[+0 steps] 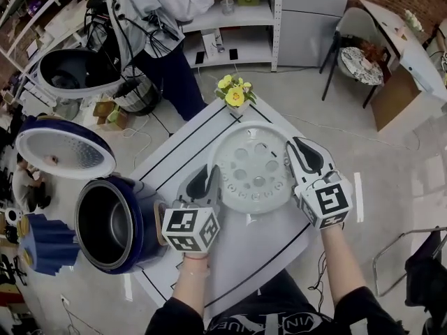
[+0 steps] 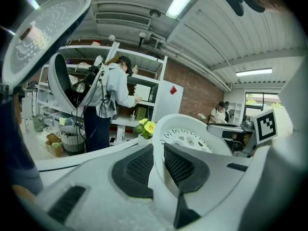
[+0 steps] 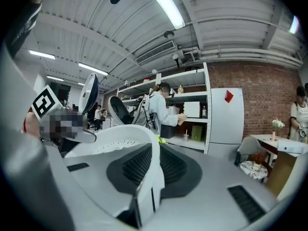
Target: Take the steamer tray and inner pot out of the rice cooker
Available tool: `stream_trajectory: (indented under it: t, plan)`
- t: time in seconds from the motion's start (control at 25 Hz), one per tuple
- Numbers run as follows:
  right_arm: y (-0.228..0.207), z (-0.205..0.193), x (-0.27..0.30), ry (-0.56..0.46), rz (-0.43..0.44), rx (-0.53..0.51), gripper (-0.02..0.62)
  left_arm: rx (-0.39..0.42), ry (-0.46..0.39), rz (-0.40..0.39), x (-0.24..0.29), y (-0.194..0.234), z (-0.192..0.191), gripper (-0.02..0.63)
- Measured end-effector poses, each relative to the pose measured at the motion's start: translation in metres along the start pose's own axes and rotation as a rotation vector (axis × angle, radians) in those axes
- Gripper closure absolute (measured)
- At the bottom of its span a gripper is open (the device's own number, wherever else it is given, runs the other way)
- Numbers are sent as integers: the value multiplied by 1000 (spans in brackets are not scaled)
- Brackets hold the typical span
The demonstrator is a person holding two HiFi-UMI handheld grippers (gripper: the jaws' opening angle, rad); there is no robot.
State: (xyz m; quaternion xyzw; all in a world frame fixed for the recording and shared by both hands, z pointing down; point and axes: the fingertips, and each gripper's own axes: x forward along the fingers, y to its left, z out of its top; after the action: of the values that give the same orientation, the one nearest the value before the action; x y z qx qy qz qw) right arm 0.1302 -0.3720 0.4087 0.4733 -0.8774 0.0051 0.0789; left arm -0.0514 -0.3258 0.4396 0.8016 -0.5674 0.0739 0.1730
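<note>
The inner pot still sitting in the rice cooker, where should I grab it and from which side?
Grip the inner pot by its top rim, coming down from above, probably on two opposite sides. It sits sunk in the rice cooker, so its walls are covered; the open lid leaves only the rim free.

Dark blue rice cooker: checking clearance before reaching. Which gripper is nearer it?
Left. The left gripper clamps the rim of the white perforated steamer tray beside the dark blue rice cooker; the right gripper clamps the opposite rim, farther away.
</note>
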Motion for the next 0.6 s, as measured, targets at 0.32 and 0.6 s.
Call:
stream_trajectory:
  t: [0.32,0.6]
  plan:
    - [-1,-79,36,156,35,52,546,-53,124,36,38,27,-65,540]
    - [8,-122,67,261,63,80,545,-68,202,73,57,55,-98,539]
